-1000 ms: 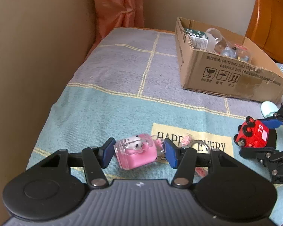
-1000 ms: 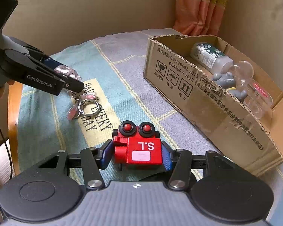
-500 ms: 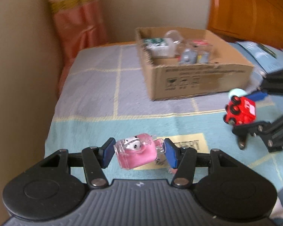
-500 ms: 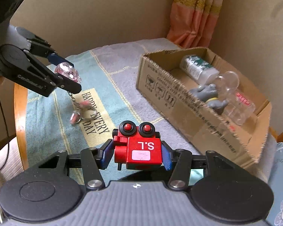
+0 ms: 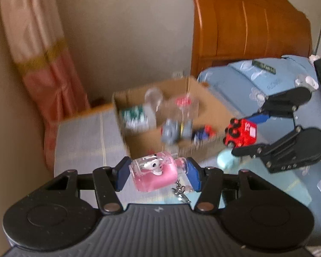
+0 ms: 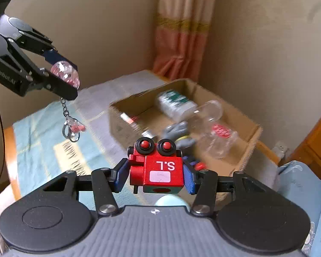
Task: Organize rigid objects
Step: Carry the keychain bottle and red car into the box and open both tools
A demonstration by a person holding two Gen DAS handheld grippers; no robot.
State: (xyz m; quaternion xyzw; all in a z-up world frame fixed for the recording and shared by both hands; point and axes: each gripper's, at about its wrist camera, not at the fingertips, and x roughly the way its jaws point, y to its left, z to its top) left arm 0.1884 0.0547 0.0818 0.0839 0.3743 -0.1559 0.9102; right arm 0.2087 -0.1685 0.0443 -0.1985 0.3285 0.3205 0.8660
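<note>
My left gripper [image 5: 157, 174] is shut on a pink earbud case [image 5: 156, 175] with a white dog figure and a dangling keychain [image 5: 180, 190], held in the air short of the cardboard box [image 5: 139, 143]. In the right wrist view that same gripper [image 6: 63, 78] appears upper left, its keychain [image 6: 71, 126] hanging free. My right gripper [image 6: 156, 174] is shut on a red toy train [image 6: 158, 167] marked "S.L", level with the box [image 6: 122, 124]. The left wrist view shows the train [image 5: 241, 132] at right, beside the box's near corner.
The box holds a green-labelled bottle [image 6: 175, 103], a clear bottle [image 6: 211, 126], a grey figure [image 6: 177, 130] and small toys. A pale blue egg-shaped object [image 5: 224, 160] lies on the table cloth [image 6: 42, 132]. Curtain [image 6: 179, 38], wooden headboard [image 5: 246, 32] and blue bedding [image 5: 267, 81] surround the table.
Both grippers have risen off the cloth with their loads and moved toward the box. The left one has also rolled, and its view now looks over the box from higher up.
</note>
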